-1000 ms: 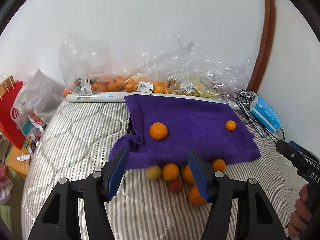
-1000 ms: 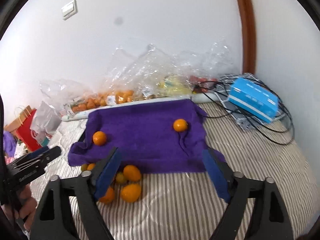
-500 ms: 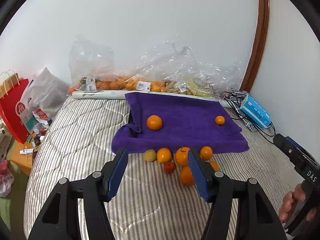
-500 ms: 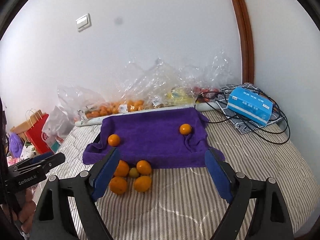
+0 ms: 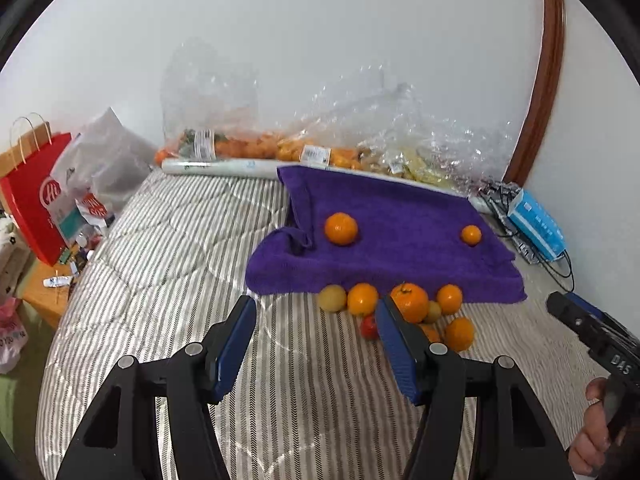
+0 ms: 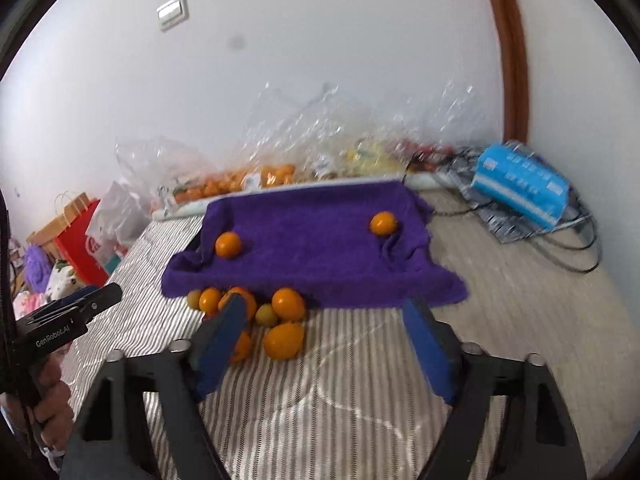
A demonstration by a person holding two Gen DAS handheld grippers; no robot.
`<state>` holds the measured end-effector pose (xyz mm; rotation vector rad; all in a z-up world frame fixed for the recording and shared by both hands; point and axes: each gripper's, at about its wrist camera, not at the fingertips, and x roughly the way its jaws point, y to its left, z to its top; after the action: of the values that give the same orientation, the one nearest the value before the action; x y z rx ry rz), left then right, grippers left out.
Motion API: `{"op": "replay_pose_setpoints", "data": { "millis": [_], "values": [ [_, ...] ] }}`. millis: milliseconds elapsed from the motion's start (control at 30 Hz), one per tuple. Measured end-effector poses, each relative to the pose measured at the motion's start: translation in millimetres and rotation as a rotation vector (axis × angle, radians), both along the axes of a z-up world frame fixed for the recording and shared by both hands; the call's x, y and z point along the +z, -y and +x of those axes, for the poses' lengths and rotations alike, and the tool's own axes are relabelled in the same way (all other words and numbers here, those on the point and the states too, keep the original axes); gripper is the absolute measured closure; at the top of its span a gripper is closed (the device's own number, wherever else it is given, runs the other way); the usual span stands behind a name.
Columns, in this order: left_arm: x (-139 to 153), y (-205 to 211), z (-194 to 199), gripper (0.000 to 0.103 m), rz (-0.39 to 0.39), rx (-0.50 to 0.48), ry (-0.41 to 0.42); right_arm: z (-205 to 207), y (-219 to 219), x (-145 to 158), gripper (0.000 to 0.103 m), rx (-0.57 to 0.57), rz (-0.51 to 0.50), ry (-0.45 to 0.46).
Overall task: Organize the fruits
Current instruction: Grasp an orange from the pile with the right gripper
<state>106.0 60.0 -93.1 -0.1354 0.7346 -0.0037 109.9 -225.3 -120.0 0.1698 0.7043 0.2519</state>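
A purple towel (image 5: 404, 240) lies on the striped bed with two oranges on it, a larger one (image 5: 340, 228) at left and a small one (image 5: 471, 235) at right. The towel (image 6: 320, 248) and both oranges show in the right wrist view too. A pile of oranges (image 5: 410, 302), a yellow fruit (image 5: 332, 298) and a small red fruit (image 5: 369, 327) sits at the towel's near edge; it also shows in the right wrist view (image 6: 282, 340). My left gripper (image 5: 314, 338) is open and empty just short of the pile. My right gripper (image 6: 326, 344) is open and empty, near the pile's right side.
Clear plastic bags of fruit (image 5: 280, 148) and a white roll (image 5: 216, 168) line the wall. A blue box (image 5: 536, 228) on cables lies at right. A red paper bag (image 5: 36, 196) and a plastic bag (image 5: 100, 164) stand off the bed's left edge.
Both grippers moved forward and lower toward the fruit pile, after having drawn back half a second before. Both stayed open. No fruit has moved.
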Motion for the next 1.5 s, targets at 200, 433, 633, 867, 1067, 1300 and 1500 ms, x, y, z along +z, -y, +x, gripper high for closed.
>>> {"op": "replay_pose_setpoints", "data": {
  "millis": [200, 433, 633, 867, 1067, 1300, 1500],
  "values": [
    [-21.5, -8.1, 13.7, 0.047, 0.012, -0.004, -0.064, 15.9, -14.2, -26.6, 0.036, 0.028, 0.007, -0.040],
    [-36.1, -16.9, 19.0, 0.047, -0.023, -0.036, -0.083, 33.9, -42.9, -55.3, 0.055, 0.069, -0.033, -0.100],
    [-42.8, -17.8, 21.9, 0.047, -0.024, -0.047, -0.080, 48.6, -55.7, -69.8, 0.059, 0.088, -0.042, -0.149],
    [-49.6, -18.1, 28.5, 0.047, -0.040, -0.056, -0.085, 45.7, -55.7, -78.8, 0.071, 0.082, -0.144, -0.142],
    [-57.6, -11.1, 39.0, 0.047, -0.031, -0.070, -0.109, 44.9, -39.5, -74.9, 0.071, 0.093, -0.141, -0.108],
    [-67.6, -3.2, 67.9, 0.061, -0.026, -0.085, -0.147, 40.5, -12.1, -70.0, 0.071, 0.081, -0.190, -0.053],
    [-73.6, 8.6, 80.7, 0.064, -0.020, -0.146, -0.157, 48.2, 1.1, -72.5, 0.071, 0.119, -0.136, -0.075]
  ]
}}
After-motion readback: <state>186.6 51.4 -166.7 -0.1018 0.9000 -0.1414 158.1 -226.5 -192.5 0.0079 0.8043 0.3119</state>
